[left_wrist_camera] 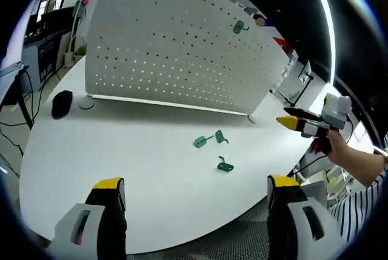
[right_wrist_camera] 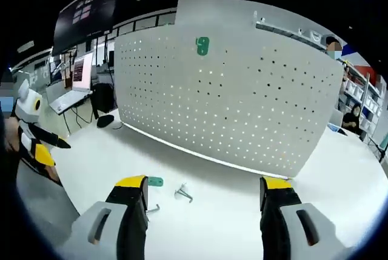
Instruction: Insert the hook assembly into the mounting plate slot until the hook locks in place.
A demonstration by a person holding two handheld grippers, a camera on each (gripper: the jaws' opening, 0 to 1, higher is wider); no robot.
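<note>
Here, both my grippers hover over the white table point(left_wrist_camera: 121, 145), jaws spread apart and holding nothing: the left gripper point(left_wrist_camera: 197, 188) nearest me, the right gripper point(right_wrist_camera: 203, 188) likewise. Three green hooks point(left_wrist_camera: 218, 137) lie loose on the table in front of the pegboard point(left_wrist_camera: 176, 48), which stands upright at the table's far side. One more hook point(right_wrist_camera: 202, 45) hangs high on the pegboard.

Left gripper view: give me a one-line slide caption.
Open left gripper faces three loose green hooks on the white table, with a fourth hook already on the pegboard.
</note>
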